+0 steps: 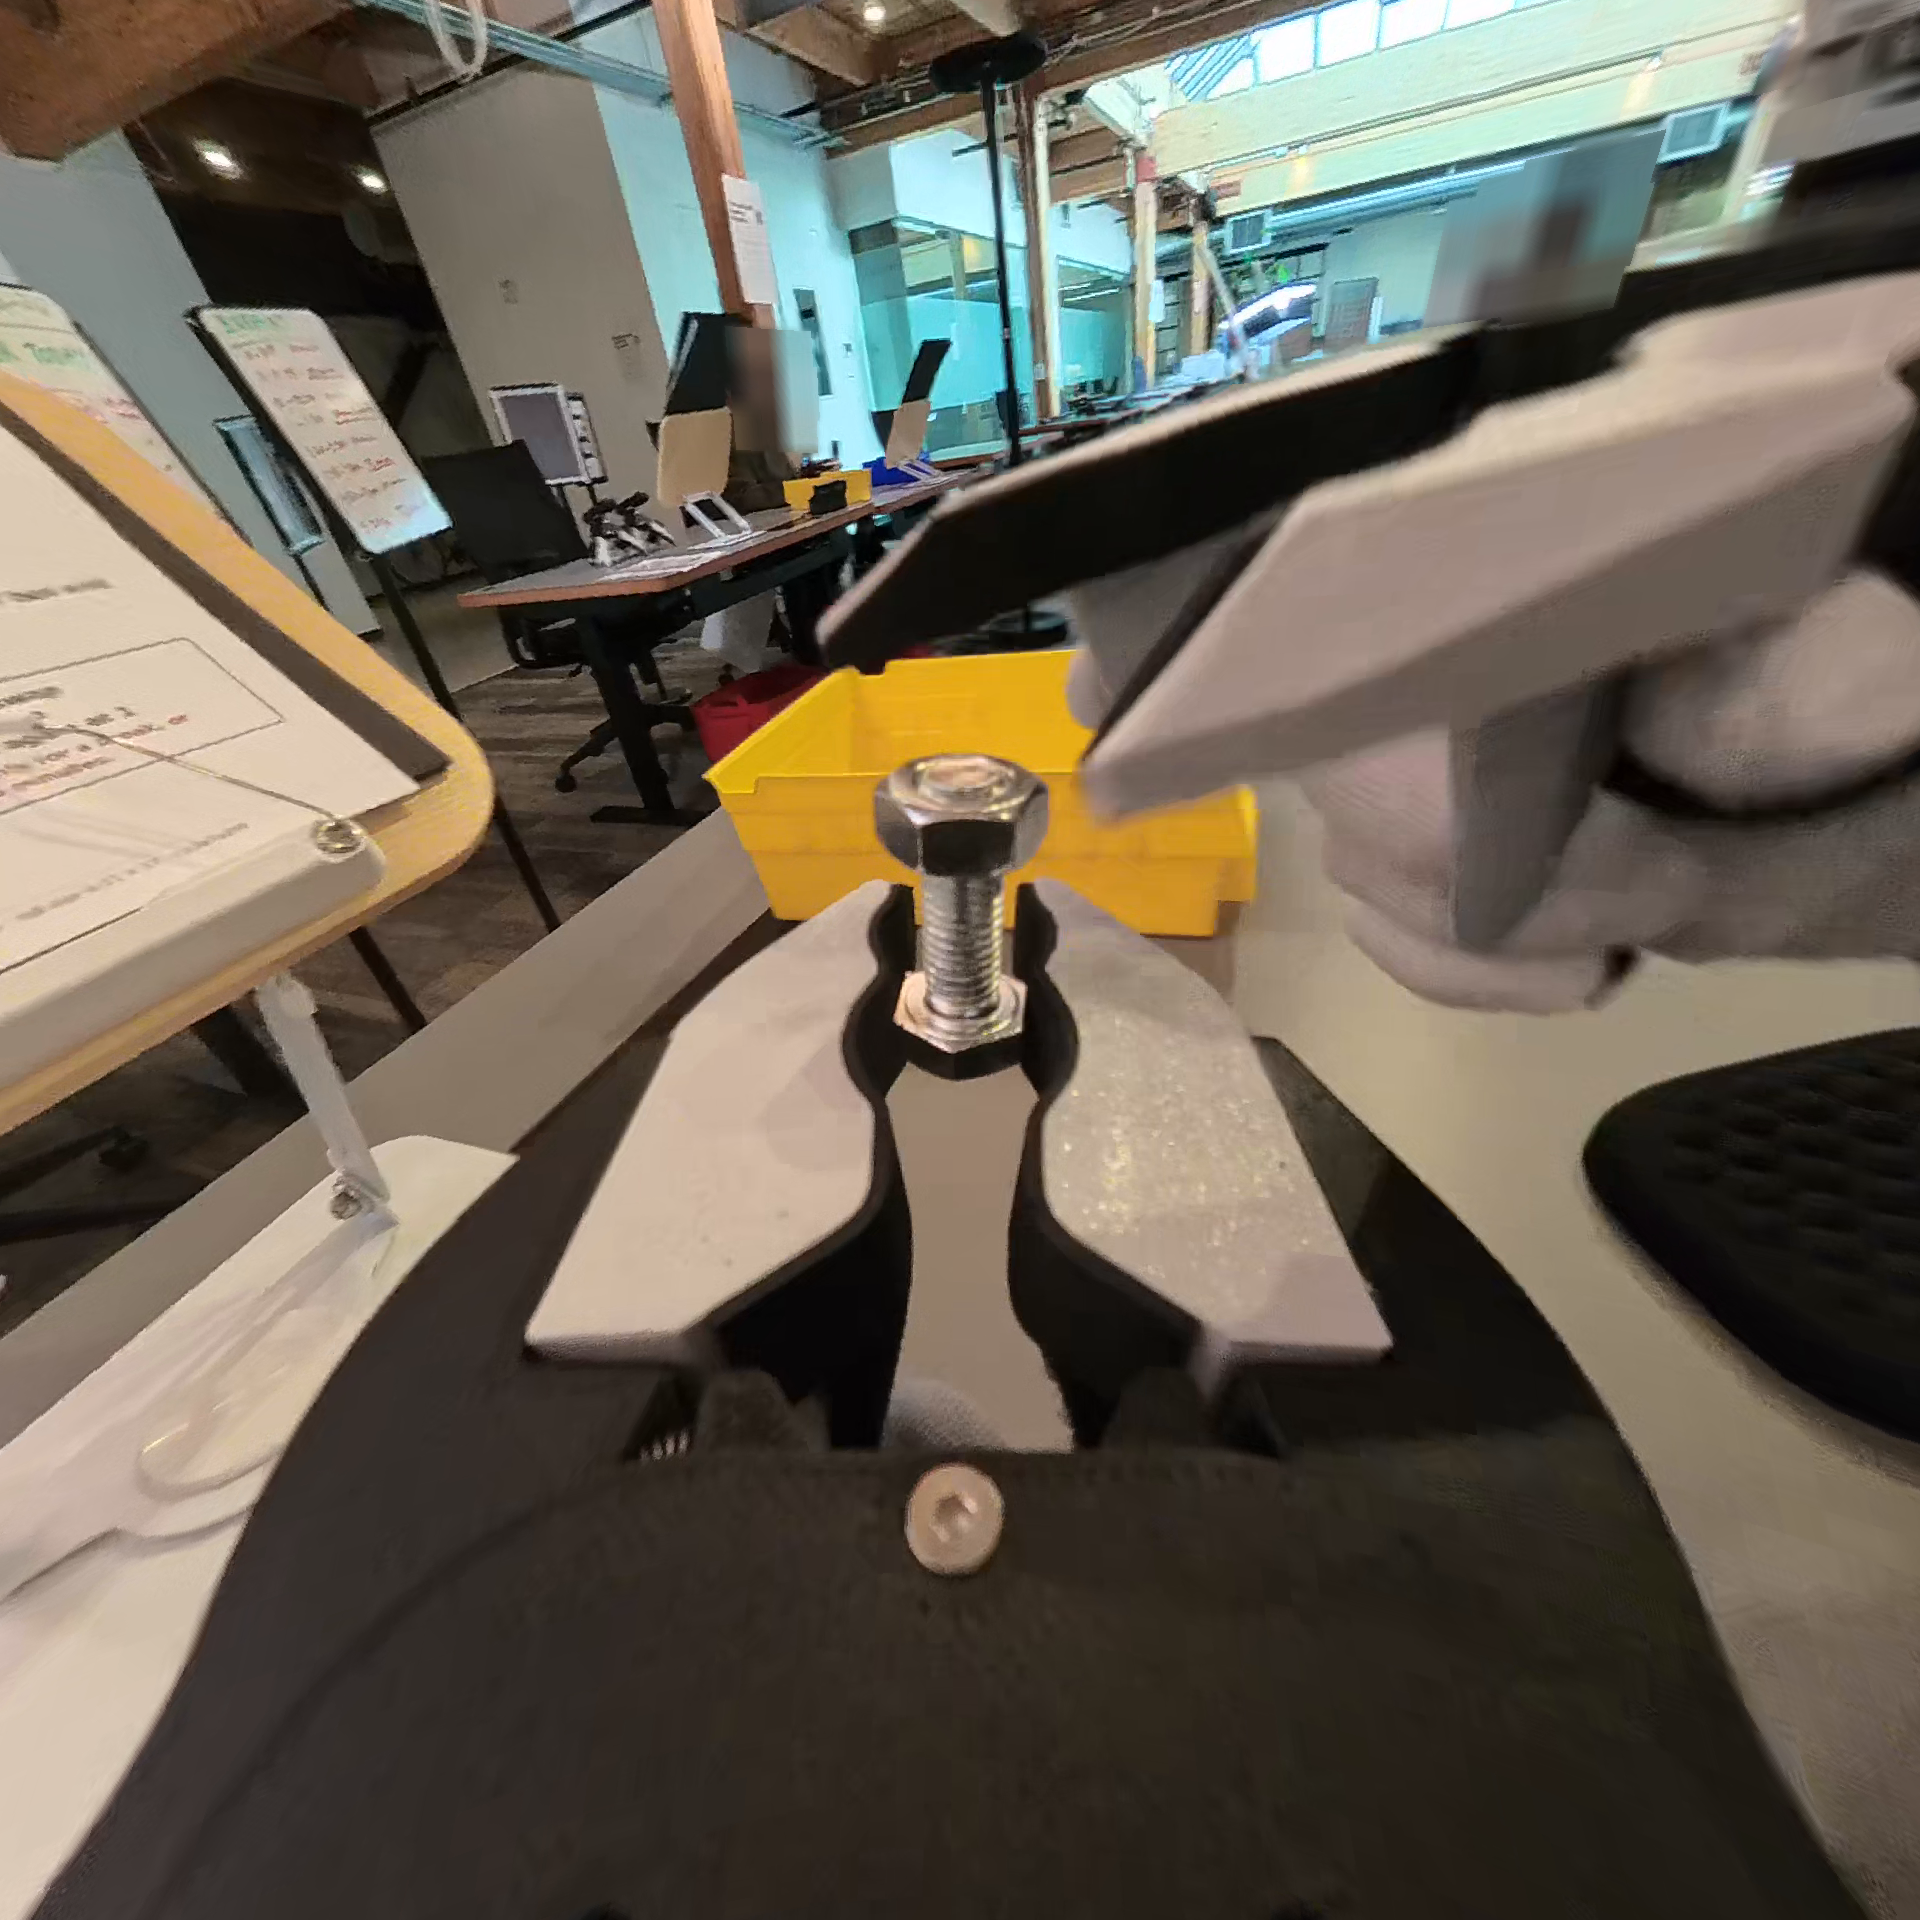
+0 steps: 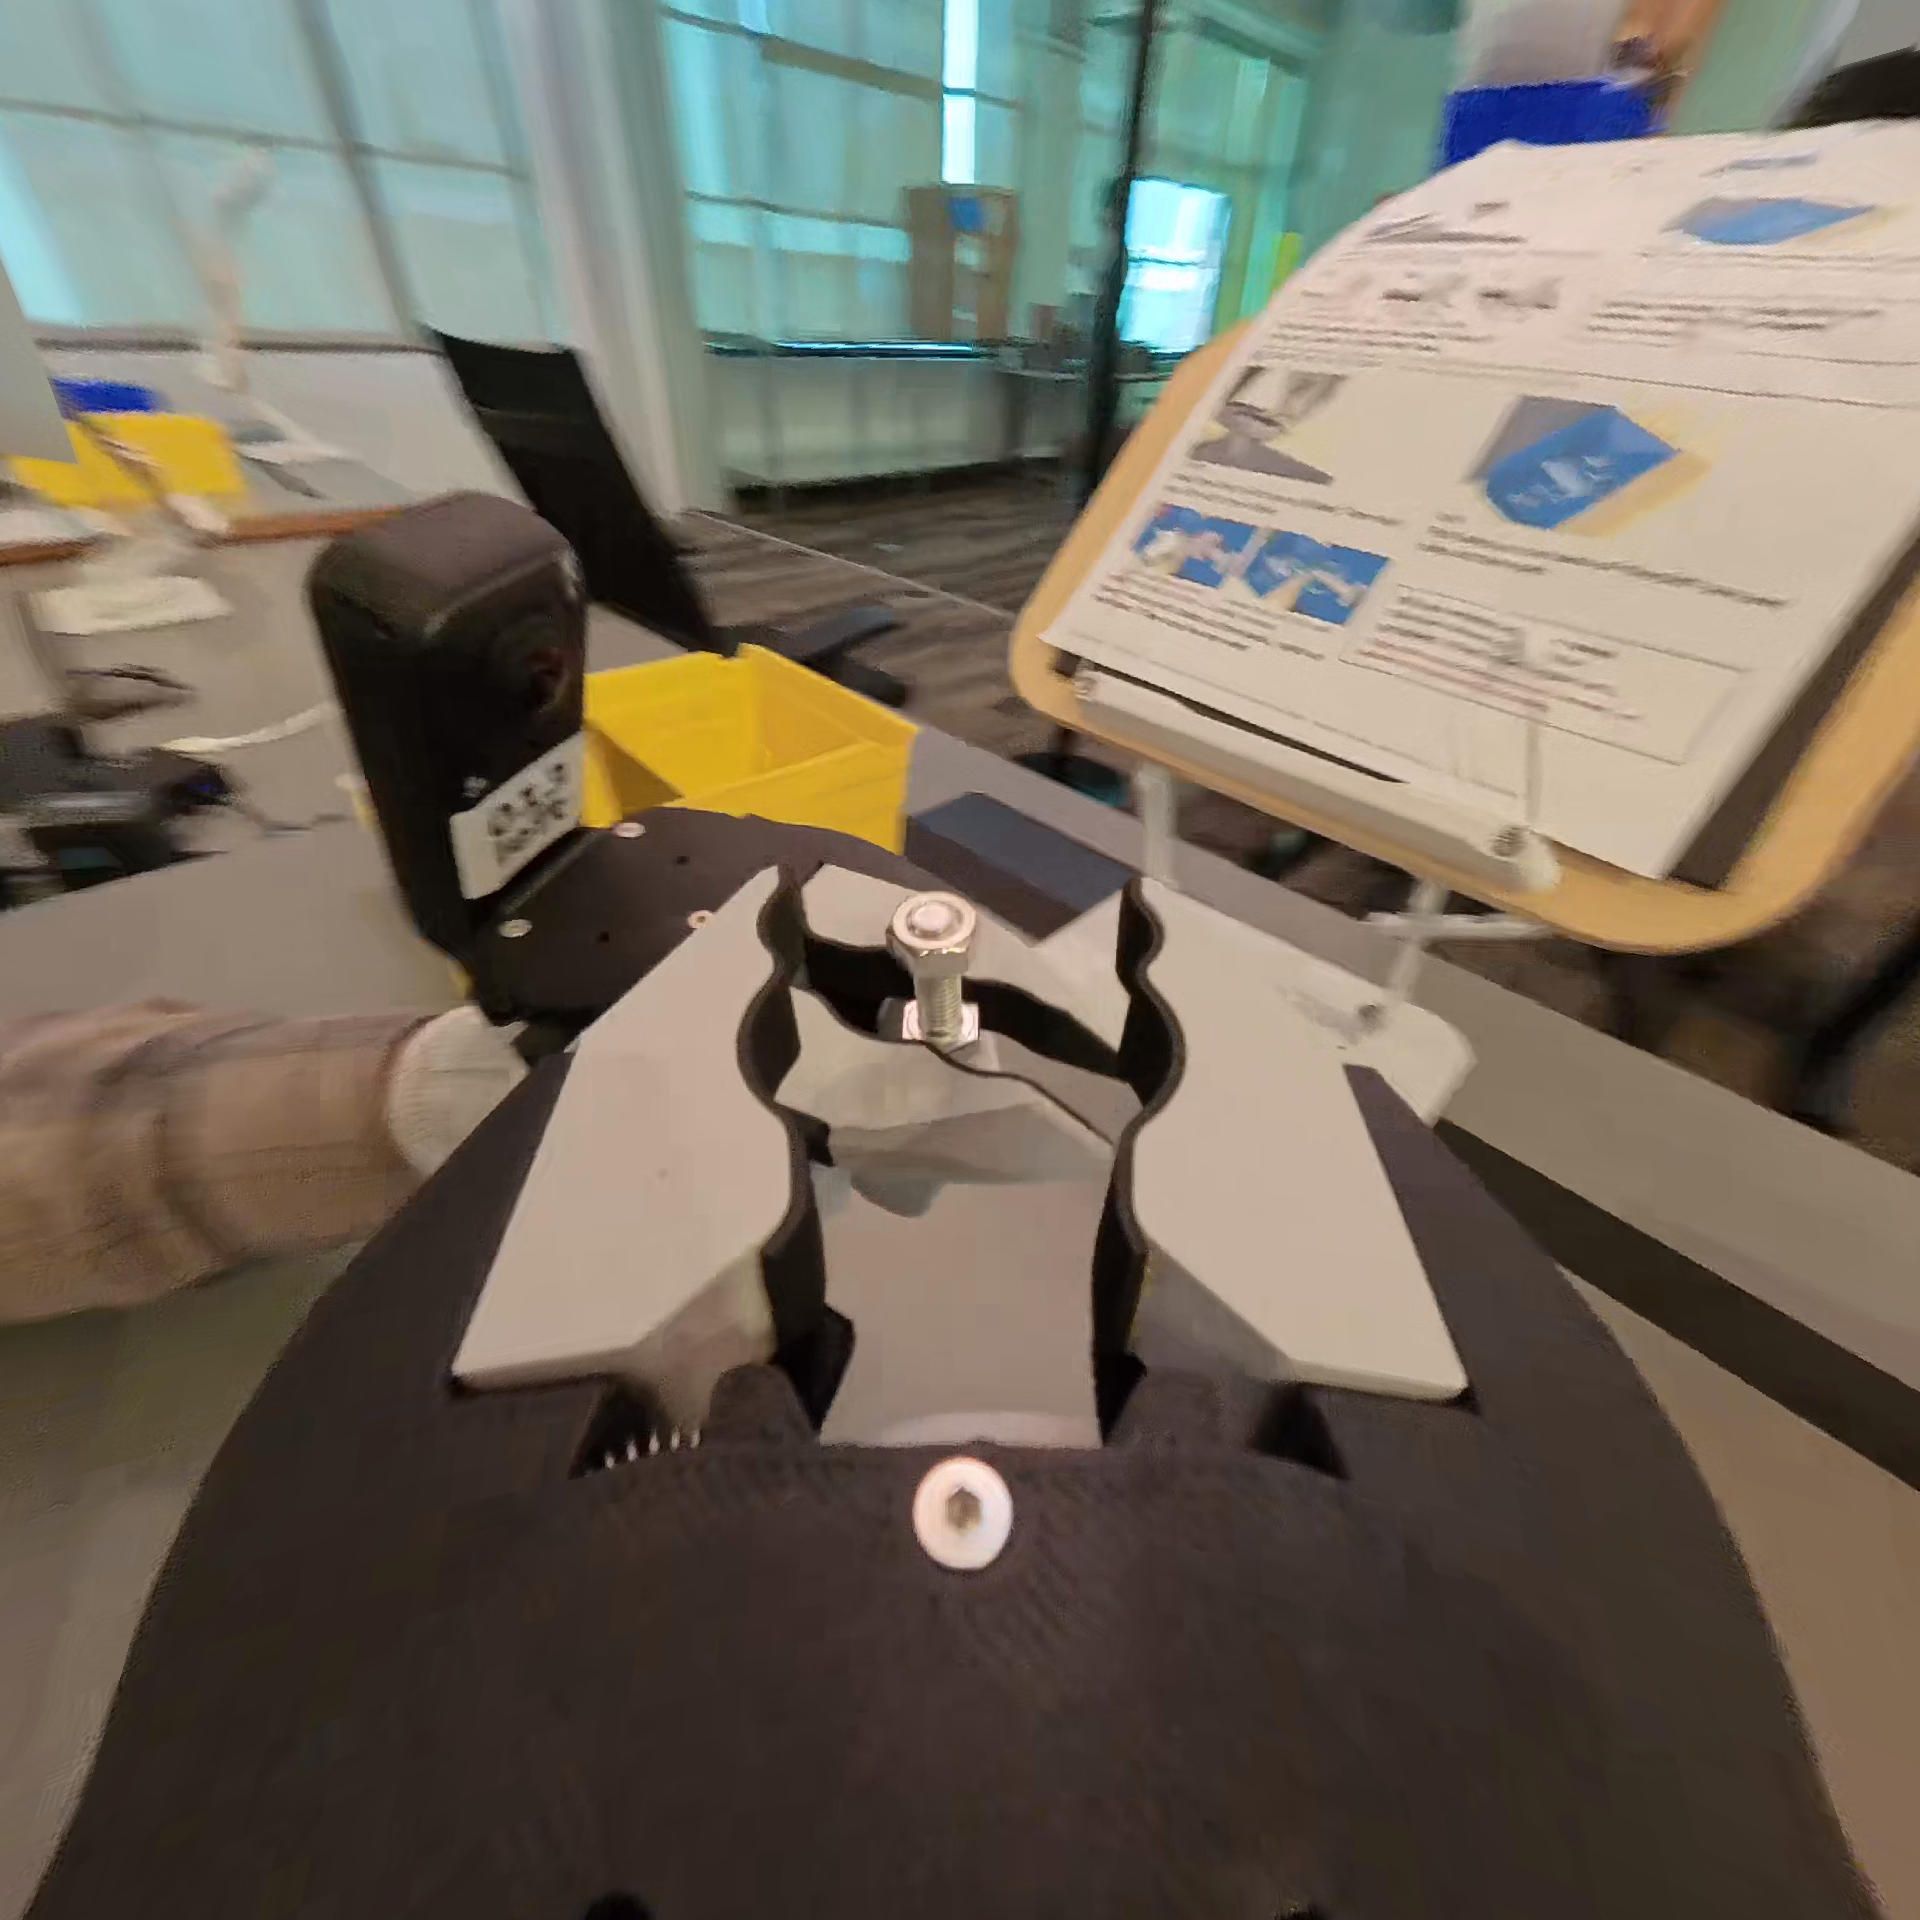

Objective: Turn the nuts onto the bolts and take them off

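Observation:
A steel bolt (image 1: 961, 951) stands upright with its head clamped between the fingertips of my left gripper (image 1: 961, 914). A hex nut (image 1: 961, 826) sits on the top end of its thread. My right gripper (image 1: 982, 712) is open, just above and to the right of the nut, not touching it. In the right wrist view the right gripper (image 2: 956, 894) is wide open, with the nut (image 2: 932, 928) and bolt (image 2: 938, 1003) showing between its fingertips. The left gripper's black camera (image 2: 447, 675) and a gloved hand (image 2: 457, 1070) are at the left.
A yellow bin (image 1: 810, 831) stands on the grey table (image 2: 208, 935) just behind the bolt, also in the right wrist view (image 2: 748, 727). A tilted wooden stand with printed sheets (image 1: 156, 727) (image 2: 1455, 520) is close by. A black mesh object (image 1: 1766, 1195) lies at the right. There is about 6 centimeters between the tips of the two grippers.

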`<state>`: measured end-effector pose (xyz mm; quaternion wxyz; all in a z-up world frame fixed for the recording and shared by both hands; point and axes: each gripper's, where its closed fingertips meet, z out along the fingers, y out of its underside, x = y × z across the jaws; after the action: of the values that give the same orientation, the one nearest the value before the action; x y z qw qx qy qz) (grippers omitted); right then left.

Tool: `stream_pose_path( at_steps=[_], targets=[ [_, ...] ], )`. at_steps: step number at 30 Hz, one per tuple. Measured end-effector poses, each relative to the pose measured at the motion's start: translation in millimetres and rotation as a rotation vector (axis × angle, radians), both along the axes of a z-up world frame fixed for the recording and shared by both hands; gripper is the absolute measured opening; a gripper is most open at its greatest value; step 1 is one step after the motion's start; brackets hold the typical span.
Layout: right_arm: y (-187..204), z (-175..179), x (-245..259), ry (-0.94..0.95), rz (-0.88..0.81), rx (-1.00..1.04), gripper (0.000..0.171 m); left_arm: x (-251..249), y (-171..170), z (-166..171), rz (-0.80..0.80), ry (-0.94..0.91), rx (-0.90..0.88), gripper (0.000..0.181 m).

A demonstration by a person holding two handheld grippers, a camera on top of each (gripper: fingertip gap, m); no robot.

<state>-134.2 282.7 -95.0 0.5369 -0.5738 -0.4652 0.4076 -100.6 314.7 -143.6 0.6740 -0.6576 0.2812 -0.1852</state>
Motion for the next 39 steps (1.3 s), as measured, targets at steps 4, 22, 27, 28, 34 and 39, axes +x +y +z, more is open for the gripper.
stream_pose_path(
  at_steps=[4,22,27,28,34,39],
  targets=[
    [-20.9,24.1,13.6,0.056,0.478,-0.032,0.051,12.2,-13.8,6.0,-0.141,-0.057,-0.030,0.019],
    [-46.8,17.3,25.6,0.024,1.594,-0.087,0.029,37.5,-63.9,23.8,-0.523,-0.125,-0.108,0.018],
    [-54.2,5.7,26.0,-0.016,1.659,-0.073,0.026,39.7,-64.9,18.2,-0.542,-0.115,-0.125,0.018],
    [-54.9,6.1,25.8,-0.006,1.666,-0.073,0.024,40.0,-64.7,17.1,-0.542,-0.114,-0.127,0.018],
    [-54.6,6.8,28.4,0.040,1.688,-0.084,0.017,39.8,-63.3,14.7,-0.539,-0.112,-0.134,0.019],
    [-51.6,5.7,24.4,0.037,1.642,-0.088,0.017,35.4,-57.5,13.9,-0.501,-0.104,-0.129,0.019]
  ],
)
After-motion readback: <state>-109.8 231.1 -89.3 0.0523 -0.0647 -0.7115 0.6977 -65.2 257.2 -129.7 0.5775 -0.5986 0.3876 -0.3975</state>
